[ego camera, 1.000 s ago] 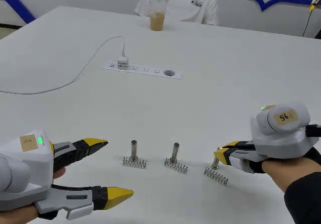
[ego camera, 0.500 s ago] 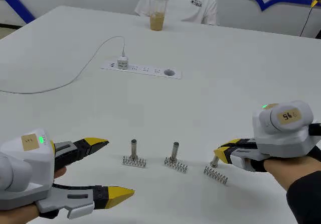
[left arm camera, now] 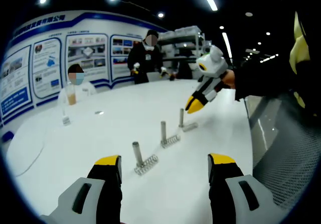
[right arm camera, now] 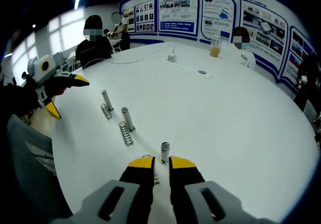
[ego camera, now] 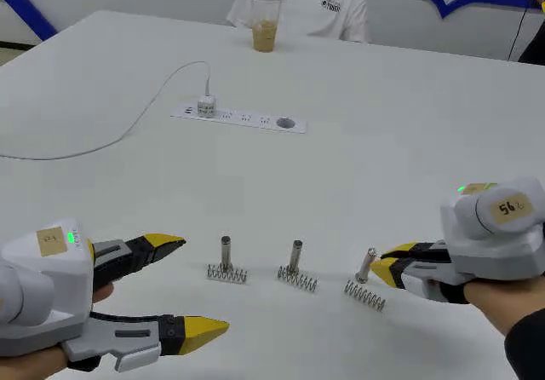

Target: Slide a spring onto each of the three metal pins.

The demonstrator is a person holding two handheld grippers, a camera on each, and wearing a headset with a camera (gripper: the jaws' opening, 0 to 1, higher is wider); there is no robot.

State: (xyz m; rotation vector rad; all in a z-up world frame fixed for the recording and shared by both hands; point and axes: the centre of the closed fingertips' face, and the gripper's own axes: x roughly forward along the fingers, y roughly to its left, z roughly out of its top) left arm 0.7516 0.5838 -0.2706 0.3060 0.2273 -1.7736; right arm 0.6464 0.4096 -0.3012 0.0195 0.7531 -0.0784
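Three metal pins stand in a row on the white table: left pin [ego camera: 226, 250], middle pin [ego camera: 295, 255], right pin [ego camera: 367, 263], the last leaning slightly. A spring lies flat at the foot of each: [ego camera: 226, 273], [ego camera: 297, 279], [ego camera: 364, 296]. My left gripper [ego camera: 183, 284] is open at the near left, short of the left pin [left arm camera: 137, 153]. My right gripper [ego camera: 385, 261] is shut with nothing in it, its tips just right of the right pin [right arm camera: 165, 152]. In the left gripper view the right gripper [left arm camera: 193, 103] hovers by the far pin [left arm camera: 181, 117].
A white power strip [ego camera: 238, 118] with a plugged cable [ego camera: 128, 133] lies mid-table. A plastic cup of drink [ego camera: 265, 18] stands at the far edge before a seated person. People stand in the room beyond.
My right gripper has drawn back to the right, off the right pin, which now shows in full. The left gripper has stayed put.
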